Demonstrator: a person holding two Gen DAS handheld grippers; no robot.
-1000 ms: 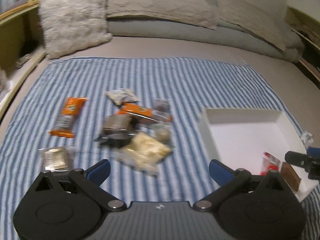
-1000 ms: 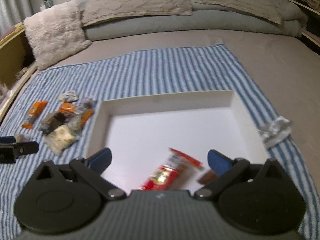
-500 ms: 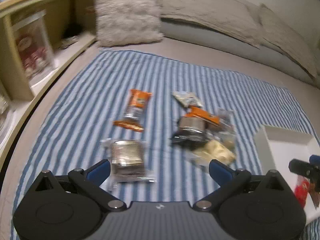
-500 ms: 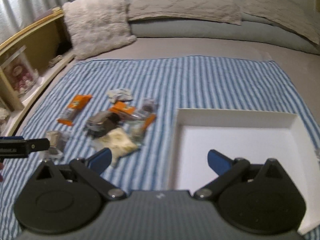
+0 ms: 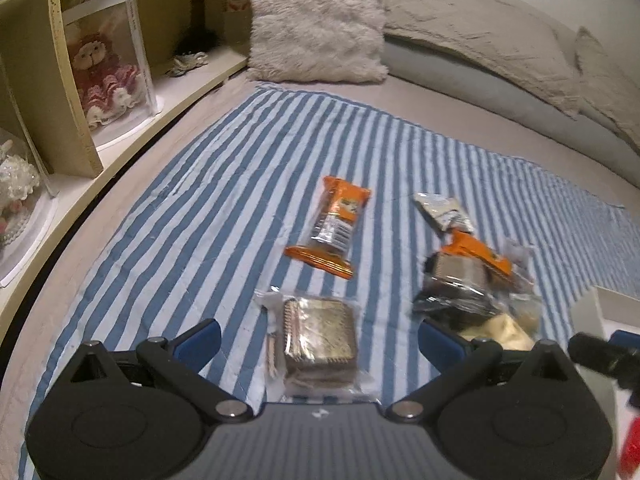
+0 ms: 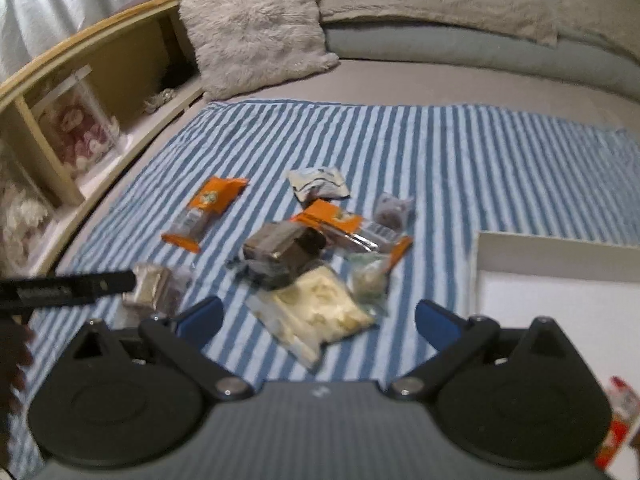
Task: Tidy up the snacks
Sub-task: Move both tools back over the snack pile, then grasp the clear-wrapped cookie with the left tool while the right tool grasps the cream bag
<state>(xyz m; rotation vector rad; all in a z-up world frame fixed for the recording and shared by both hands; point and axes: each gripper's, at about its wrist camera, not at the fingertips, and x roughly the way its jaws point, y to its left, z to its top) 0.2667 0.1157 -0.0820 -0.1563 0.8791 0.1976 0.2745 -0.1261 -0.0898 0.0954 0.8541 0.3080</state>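
Now the left gripper, wide open and empty, has swung from the box to straddle a wafer pack; the right gripper, open too, faces the snack pile.

A home bedroom. A wide bed with a grey sheet carries a fluffy pale cushion and flat beige pillows at its head. A blue-and-white striped cloth is spread over the mattress. Beside the bed, a wooden shelf displays a doll in a clear case.
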